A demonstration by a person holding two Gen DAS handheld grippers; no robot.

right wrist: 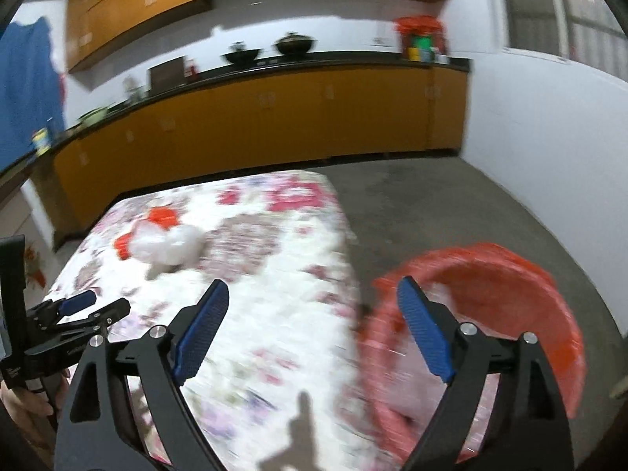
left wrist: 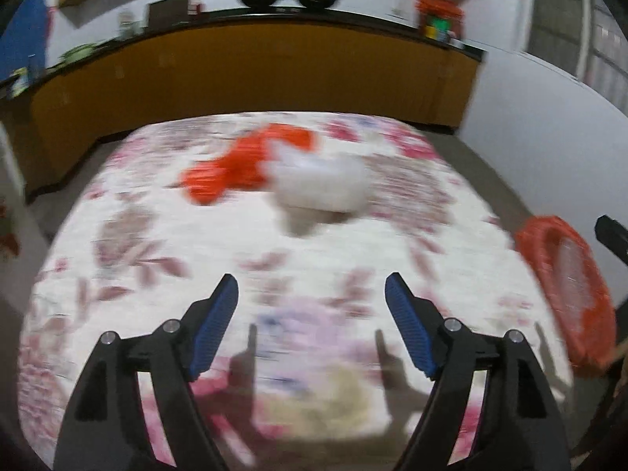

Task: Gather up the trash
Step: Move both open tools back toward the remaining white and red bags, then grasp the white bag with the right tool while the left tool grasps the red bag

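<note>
Jaws apart and empty on both grippers above the floral bench

Left gripper (left wrist: 312,286) and right gripper (right wrist: 314,290) hold nothing; red-lined bin (right wrist: 549,290) stands beside the bench (right wrist: 274,314); farther off, crumpled white trash (left wrist: 322,184) lies touching red trash (left wrist: 243,165)

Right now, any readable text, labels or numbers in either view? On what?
None readable.
Stickers on the cabinet doors: too blurred to read.
Small tin on the counter: label blurred.
Red rack with bottles: labels too small.
Left gripper: faint marking on its body, unreadable.
</note>
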